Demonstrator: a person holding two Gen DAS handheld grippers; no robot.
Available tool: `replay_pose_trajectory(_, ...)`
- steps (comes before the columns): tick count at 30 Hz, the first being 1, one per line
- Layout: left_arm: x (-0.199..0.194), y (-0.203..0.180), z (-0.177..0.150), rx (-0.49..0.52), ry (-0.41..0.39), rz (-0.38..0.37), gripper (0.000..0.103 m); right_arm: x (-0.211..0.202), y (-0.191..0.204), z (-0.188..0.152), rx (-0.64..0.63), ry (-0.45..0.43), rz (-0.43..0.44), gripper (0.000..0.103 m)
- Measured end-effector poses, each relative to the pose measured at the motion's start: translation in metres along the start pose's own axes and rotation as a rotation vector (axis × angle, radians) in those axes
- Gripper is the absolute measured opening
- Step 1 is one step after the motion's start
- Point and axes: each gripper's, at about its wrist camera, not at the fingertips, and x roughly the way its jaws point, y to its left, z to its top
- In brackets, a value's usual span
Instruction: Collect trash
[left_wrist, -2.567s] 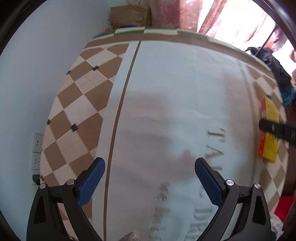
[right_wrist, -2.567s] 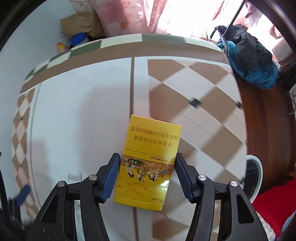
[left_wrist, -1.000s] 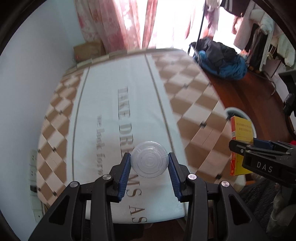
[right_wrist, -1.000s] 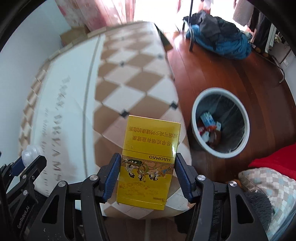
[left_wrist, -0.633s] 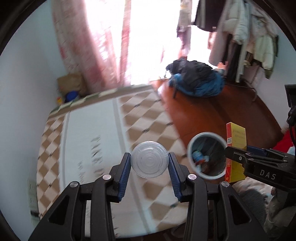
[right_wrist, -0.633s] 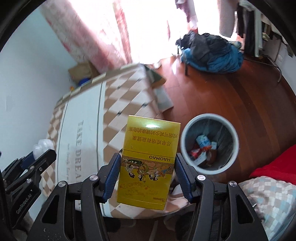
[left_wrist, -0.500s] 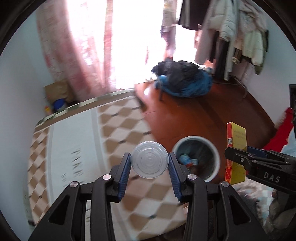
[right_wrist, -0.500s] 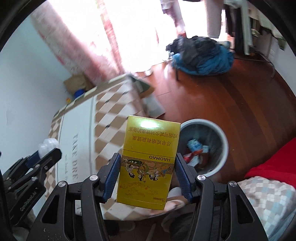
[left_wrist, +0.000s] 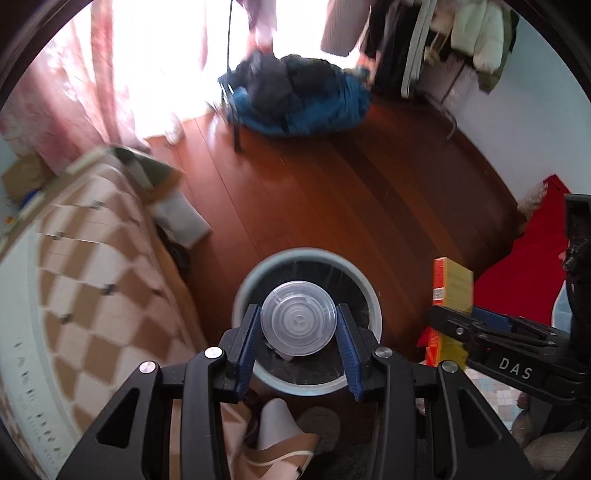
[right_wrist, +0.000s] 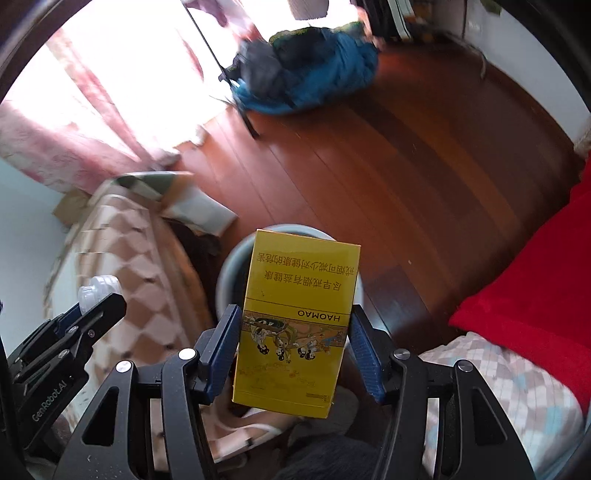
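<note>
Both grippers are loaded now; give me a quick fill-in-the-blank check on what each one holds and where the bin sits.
1. The left gripper is shut on a clear plastic ____.
2. The right gripper is shut on a ____ box.
3. In the left wrist view, the trash bin shows directly behind the ____.
4. The bin stands on a ____ floor.

Missing words: lid; yellow; lid; wooden

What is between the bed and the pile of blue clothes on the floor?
Mostly bare wooden floor, seen in both wrist views. A flat pale pad lies beside the bed, and a dark stand leg stands by the blue clothes pile.
</note>
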Motion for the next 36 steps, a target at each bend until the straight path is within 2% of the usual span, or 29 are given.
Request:
replay_pose_trajectory(4,0.050,0.009,0.010,-0.044,0.129,-0.070,0.037,0.058,-0.016,0.016,0.014,0.105,0.011,0.060)
replay_pose_trajectory(9,0.086,0.022,0.014,-0.078,0.209,-0.062,0.039,0.114,-0.023,0.026,0.025,0.192,0.017,0.061)
replay_pose_trajectory(12,0.092,0.030,0.012,-0.086,0.228,-0.044,0.059,0.138,-0.021,0.025,0.029,0.244,0.041,0.062)
replay_pose_trajectory(13,0.092,0.033,0.011,-0.091,0.229,-0.035,0.072,0.144,-0.023,0.025,0.033,0.261,0.047,0.065)
replay_pose_trajectory(14,0.091,0.034,0.011,-0.095,0.230,-0.027,0.085,0.151,-0.022,0.025,0.038,0.280,0.061,0.081)
replay_pose_trajectory(15,0.089,0.035,0.011,-0.099,0.229,-0.022,0.089,0.155,-0.022,0.023,0.042,0.293,0.063,0.097)
replay_pose_trajectory(16,0.086,0.036,0.010,-0.100,0.228,-0.013,0.094,0.157,-0.022,0.023,0.040,0.295,0.059,0.102)
replay_pose_trajectory(18,0.079,0.037,0.007,-0.092,0.220,0.019,0.096,0.158,-0.020,0.019,0.028,0.310,0.024,0.103)
replay_pose_trajectory(22,0.060,0.037,0.000,-0.074,0.186,0.079,0.096,0.143,-0.020,0.010,0.014,0.310,-0.006,0.103)
replay_pose_trajectory(25,0.042,0.034,-0.007,-0.060,0.163,0.117,0.102,0.121,-0.021,0.003,0.000,0.293,-0.048,0.103)
replay_pose_trajectory(27,0.028,0.032,-0.013,-0.056,0.149,0.133,0.102,0.103,-0.020,-0.004,-0.012,0.277,-0.072,0.103)
replay_pose_trajectory(36,-0.065,0.013,-0.031,-0.060,0.034,0.127,0.102,-0.001,-0.007,-0.030,-0.032,0.174,-0.030,0.103)
